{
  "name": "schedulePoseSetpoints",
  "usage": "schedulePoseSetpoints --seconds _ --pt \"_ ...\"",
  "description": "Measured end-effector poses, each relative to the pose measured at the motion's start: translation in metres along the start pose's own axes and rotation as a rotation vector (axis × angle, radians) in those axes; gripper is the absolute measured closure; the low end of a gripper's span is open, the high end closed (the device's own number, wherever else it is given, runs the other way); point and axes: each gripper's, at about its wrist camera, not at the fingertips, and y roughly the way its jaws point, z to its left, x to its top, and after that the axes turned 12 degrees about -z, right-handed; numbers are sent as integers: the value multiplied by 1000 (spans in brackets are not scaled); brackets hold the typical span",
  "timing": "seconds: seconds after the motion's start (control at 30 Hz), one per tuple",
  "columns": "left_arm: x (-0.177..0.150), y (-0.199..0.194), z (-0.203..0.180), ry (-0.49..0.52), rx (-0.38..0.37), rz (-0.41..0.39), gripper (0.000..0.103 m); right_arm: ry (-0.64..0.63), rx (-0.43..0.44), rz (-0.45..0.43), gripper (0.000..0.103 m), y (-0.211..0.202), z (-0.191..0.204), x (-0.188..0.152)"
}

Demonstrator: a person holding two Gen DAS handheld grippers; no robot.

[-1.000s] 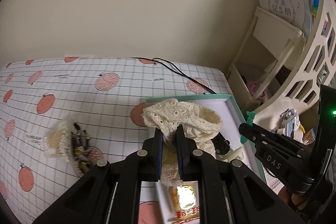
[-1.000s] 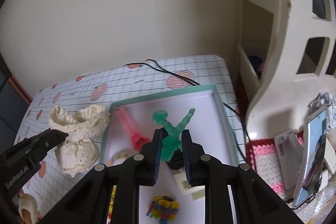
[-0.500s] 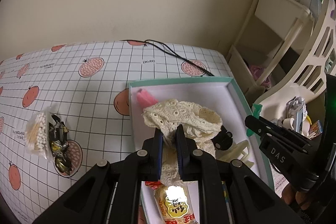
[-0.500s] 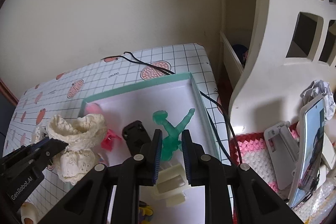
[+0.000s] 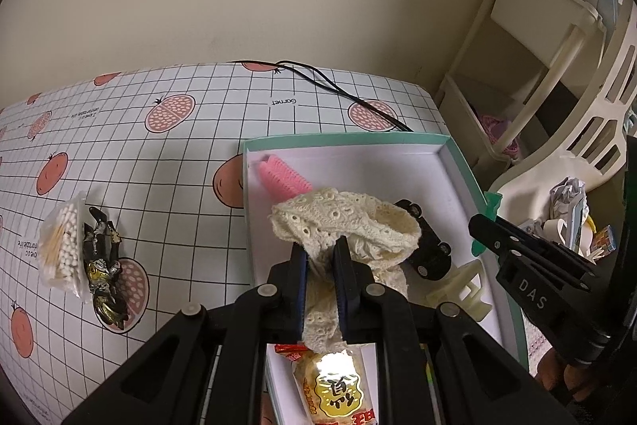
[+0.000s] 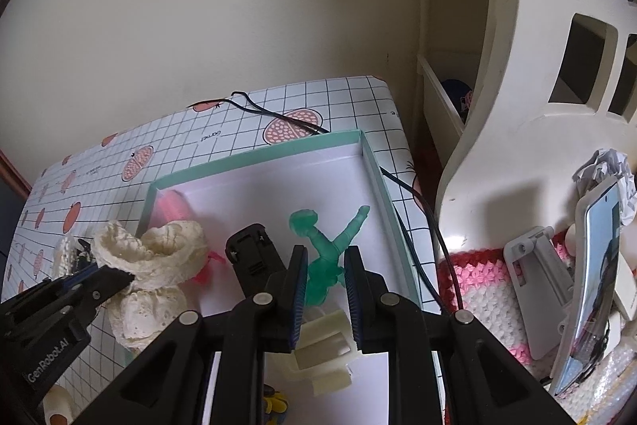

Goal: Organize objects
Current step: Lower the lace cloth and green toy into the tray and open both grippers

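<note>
My left gripper [image 5: 320, 253] is shut on a cream lace cloth [image 5: 350, 222], which hangs over the left half of a teal-rimmed white box [image 5: 346, 140]. In the right wrist view, the lace cloth [image 6: 159, 257] dangles from the left gripper [image 6: 119, 275] at the box's left wall. My right gripper [image 6: 325, 265] is shut on a translucent green figure [image 6: 318, 226], held above the box [image 6: 258, 156] near its right side. Inside the box lie a pink comb [image 5: 282, 178], a black toy car [image 5: 428, 251], a cream claw clip [image 5: 462, 287] and a snack packet [image 5: 334, 385].
A bag of cotton swabs [image 5: 63, 245] and a black-and-gold wrapper [image 5: 101, 265] lie on the patterned tablecloth left of the box. A black cable [image 5: 338, 90] runs behind it. To the right stand a white shelf [image 6: 517, 106] and a phone on a stand [image 6: 597, 281].
Both grippers have moved forward over the box. The lace cloth went from beside the box's left edge to above its inside. The green figure stays gripped.
</note>
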Motion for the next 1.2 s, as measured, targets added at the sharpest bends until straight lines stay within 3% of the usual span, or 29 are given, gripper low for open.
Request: schedulePoseSetpoints --seconds 0.33,0.5,0.9,0.97,1.0,1.03,1.1,1.2 --pt "2 -7 -1 -4 -20 -5 75 5 4 -10 82 -2 0 3" --pt "4 -12 2 -8 -16 -14 74 8 8 -13 73 -4 0 4" --pt "6 -16 14 -26 13 -33 73 -6 26 -12 73 -7 7 4" --pt "5 -15 17 -33 19 -30 69 -9 29 -9 73 -6 9 4" --pt "5 -14 19 -35 22 -28 62 -10 29 -9 72 -5 9 3" --pt "5 -14 20 -37 28 -29 57 -11 28 -8 63 -5 10 3" --pt "4 -14 23 -37 42 -34 52 -11 26 -12 53 -5 10 3" --pt "4 -14 26 -37 55 -36 42 -14 32 -15 46 -4 12 3"
